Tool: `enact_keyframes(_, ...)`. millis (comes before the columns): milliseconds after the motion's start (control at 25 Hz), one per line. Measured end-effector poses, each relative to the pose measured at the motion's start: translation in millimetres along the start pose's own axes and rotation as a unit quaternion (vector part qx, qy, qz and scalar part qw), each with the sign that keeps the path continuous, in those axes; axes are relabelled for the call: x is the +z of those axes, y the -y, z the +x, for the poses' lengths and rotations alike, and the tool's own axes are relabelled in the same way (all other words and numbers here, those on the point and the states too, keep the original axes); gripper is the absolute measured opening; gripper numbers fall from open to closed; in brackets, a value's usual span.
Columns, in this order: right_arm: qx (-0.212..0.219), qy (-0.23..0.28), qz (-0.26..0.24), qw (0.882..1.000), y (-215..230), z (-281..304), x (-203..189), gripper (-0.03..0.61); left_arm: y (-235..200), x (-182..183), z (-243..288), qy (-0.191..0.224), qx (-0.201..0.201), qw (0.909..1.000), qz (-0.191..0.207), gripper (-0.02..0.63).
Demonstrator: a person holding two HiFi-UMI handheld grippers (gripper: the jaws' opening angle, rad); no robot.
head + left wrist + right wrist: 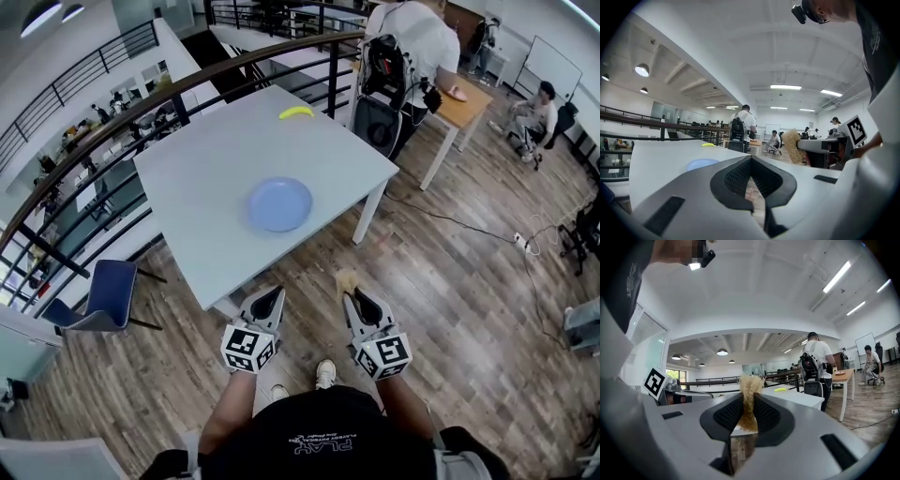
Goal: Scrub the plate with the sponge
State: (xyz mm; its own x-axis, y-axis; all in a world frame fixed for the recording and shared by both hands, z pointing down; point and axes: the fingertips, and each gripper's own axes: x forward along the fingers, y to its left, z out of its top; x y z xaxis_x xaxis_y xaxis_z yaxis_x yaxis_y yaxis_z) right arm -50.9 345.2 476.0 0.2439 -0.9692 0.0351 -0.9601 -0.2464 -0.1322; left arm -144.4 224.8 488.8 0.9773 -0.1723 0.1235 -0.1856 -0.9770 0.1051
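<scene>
A round blue plate [279, 203] lies on the white table [206, 178], toward its near right corner; it also shows as the plate [701, 163] in the left gripper view. Both grippers hang side by side over the wood floor, short of the table's near edge. My right gripper [354, 295] is shut on a tan fibrous sponge [347, 279], which sticks up between the jaws as a frayed sponge [750, 397]. My left gripper [272, 292] is shut with nothing in it, its jaws [750, 161] meeting tip to tip.
A yellow object [296, 112] lies at the table's far edge. A person with a backpack [398, 56] stands beyond the table beside a wooden desk [464, 103]. A railing [141, 103] runs along the left. A blue chair [103, 295] stands at the near left.
</scene>
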Motion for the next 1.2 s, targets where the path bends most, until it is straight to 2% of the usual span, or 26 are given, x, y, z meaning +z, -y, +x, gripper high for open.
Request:
enact_keyframes(400,0.019,-0.005,-0.003,1.0,53,30,-5,0.069,-11,-2,60,-0.015,0.026,0.9994,-0.017,0.008)
enact_keyframes(560,0.033,-0.01,0.004,0.999,63,41,-14,0.069,-18,-1,73,-0.022,0.044,0.9988,-0.005,0.008)
enact_keyframes(840,0.052,-0.006,0.01,0.999,74,69,-15,0.069,-32,-11,88,-0.031,0.062,0.9975,-0.013,0.008)
enact_keyframes(1040,0.068,-0.017,0.011,0.997,76,86,-16,0.069,-45,-2,96,-0.018,0.065,0.997,-0.039,0.008)
enact_keyframes(1200,0.068,-0.017,0.004,0.998,78,102,-13,0.069,-64,6,103,-0.003,0.068,0.9969,-0.039,0.008)
